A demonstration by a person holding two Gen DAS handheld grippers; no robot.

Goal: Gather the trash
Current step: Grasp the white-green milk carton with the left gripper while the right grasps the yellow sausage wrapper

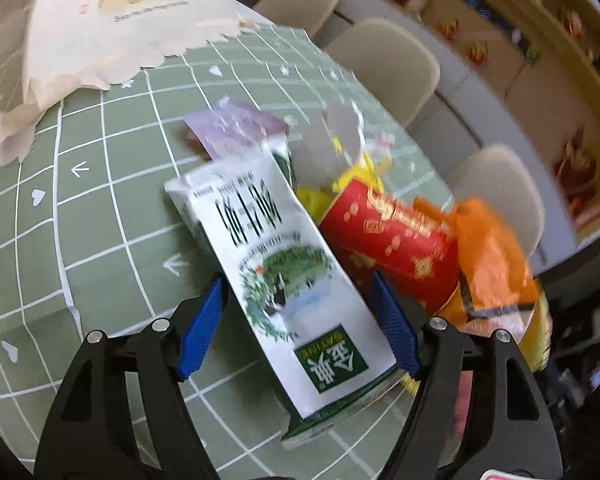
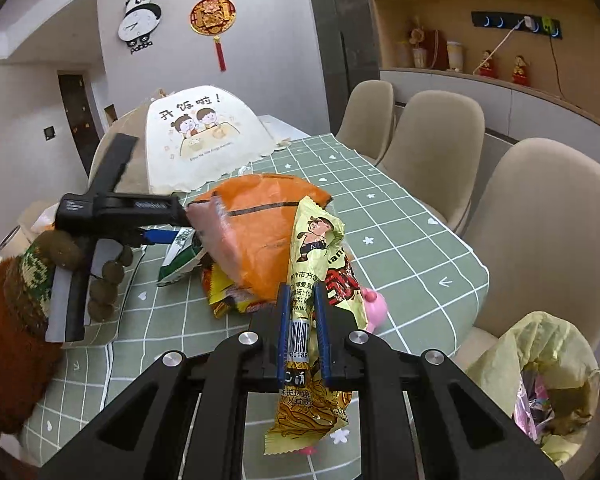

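Note:
A heap of trash lies on the green checked tablecloth (image 1: 100, 208). In the left wrist view my left gripper (image 1: 300, 300) stands open around a white and green milk carton (image 1: 272, 264), its blue pads a little apart from the carton's sides. Beside the carton are a red paper cup (image 1: 388, 236), an orange plastic bag (image 1: 492, 264) and a purple wrapper (image 1: 232, 128). In the right wrist view my right gripper (image 2: 302, 300) is shut on a yellow snack wrapper (image 2: 316, 272), held above the table. The orange bag (image 2: 260, 240) and the left gripper (image 2: 156, 236) lie beyond it.
A bin lined with a yellow bag (image 2: 540, 376) stands off the table's right edge, with trash in it. Beige chairs (image 2: 540, 232) line the right side. A cloth food cover (image 2: 196, 140) stands at the far end. A pink toy (image 2: 374, 304) lies by the heap.

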